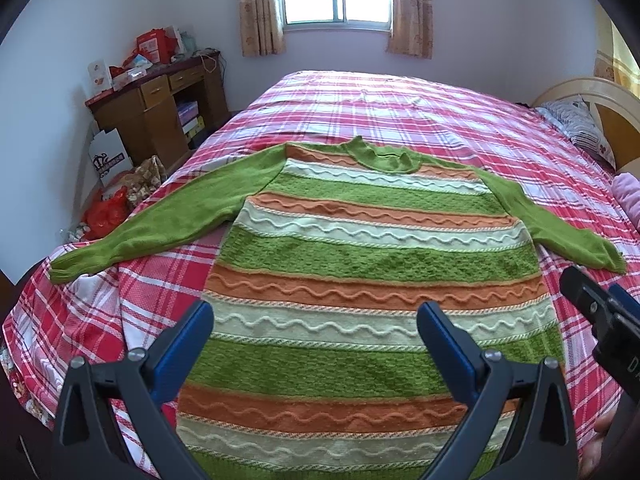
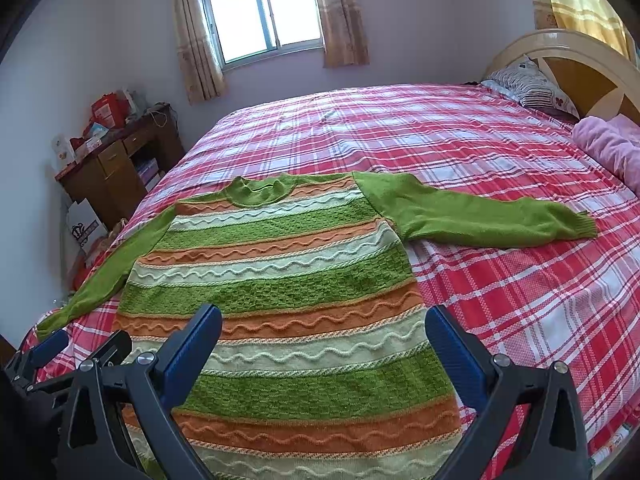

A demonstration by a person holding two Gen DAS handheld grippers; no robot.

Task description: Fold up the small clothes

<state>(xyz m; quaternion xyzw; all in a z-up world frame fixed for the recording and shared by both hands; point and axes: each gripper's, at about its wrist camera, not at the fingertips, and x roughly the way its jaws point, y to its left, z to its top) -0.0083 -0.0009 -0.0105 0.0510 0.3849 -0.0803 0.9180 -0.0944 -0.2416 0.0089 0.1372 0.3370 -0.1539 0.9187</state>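
Green, orange and cream stripes banded one sweater [image 1: 376, 264], flat on one bed [image 1: 400, 112], collar at twelve o'clock; left gripper [image 1: 316, 320] and right gripper [image 2: 324, 324] gaped wide, empty.

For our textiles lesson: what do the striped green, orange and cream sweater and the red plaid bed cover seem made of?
Striped green, orange and cream sweater: apparently knitted yarn, likely wool or acrylic; fuzzy matt surface, raised wavy cords. Red plaid bed cover: seemingly woven cotton-like cloth; visible grid weave, flat, matt.
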